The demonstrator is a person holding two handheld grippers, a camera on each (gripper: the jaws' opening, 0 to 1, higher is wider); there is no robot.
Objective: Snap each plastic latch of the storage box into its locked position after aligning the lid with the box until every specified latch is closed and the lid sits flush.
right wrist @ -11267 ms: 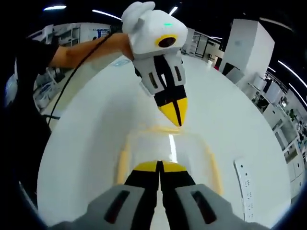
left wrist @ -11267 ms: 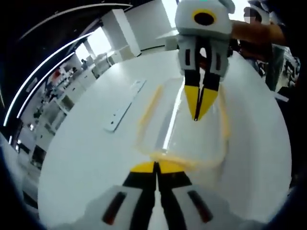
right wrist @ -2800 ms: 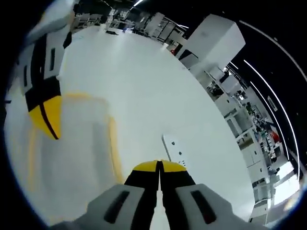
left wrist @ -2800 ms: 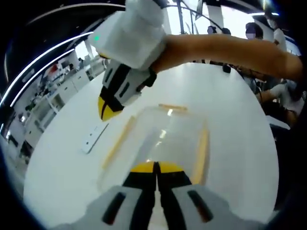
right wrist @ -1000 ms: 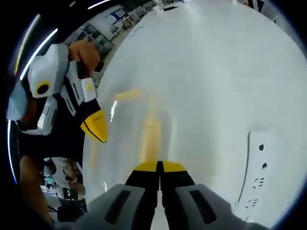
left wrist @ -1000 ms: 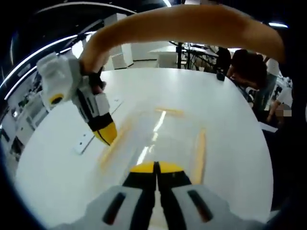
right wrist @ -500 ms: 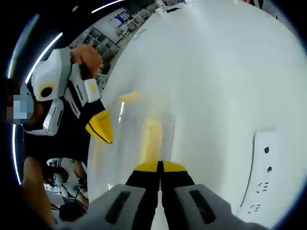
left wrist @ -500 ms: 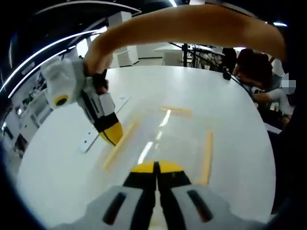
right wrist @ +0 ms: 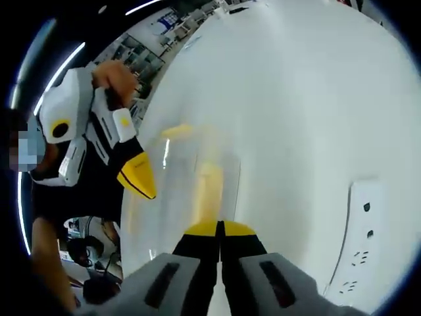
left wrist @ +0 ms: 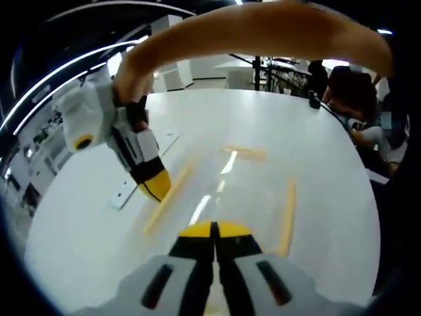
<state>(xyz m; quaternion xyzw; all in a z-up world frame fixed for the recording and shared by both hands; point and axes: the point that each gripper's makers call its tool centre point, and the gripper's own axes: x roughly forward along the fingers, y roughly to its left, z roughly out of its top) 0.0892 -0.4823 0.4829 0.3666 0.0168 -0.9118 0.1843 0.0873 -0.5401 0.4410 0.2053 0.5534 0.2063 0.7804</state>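
Observation:
A clear storage box (left wrist: 227,187) with yellow latches lies on the white table (left wrist: 316,145). My left gripper (left wrist: 212,228) is shut, its yellow tips over the box's near end. My right gripper (left wrist: 156,190), held by an arm reaching across, is shut with its tip against the long yellow side latch (left wrist: 166,200). Other latches sit at the far end (left wrist: 245,152) and on the opposite side (left wrist: 287,209). In the right gripper view, my right gripper (right wrist: 219,228) is shut directly over the side latch (right wrist: 209,185), and the left gripper (right wrist: 147,189) hovers shut over the box's end.
A white power strip (left wrist: 125,193) lies on the table just beside the box (right wrist: 184,197), seen also as the power strip (right wrist: 358,230) in the right gripper view. People sit beyond the table's far edge (left wrist: 348,85). Office furniture lines the background.
Over the last second the right gripper has edged down onto the long side latch. The left gripper has kept its place at the box's end. Both stay shut.

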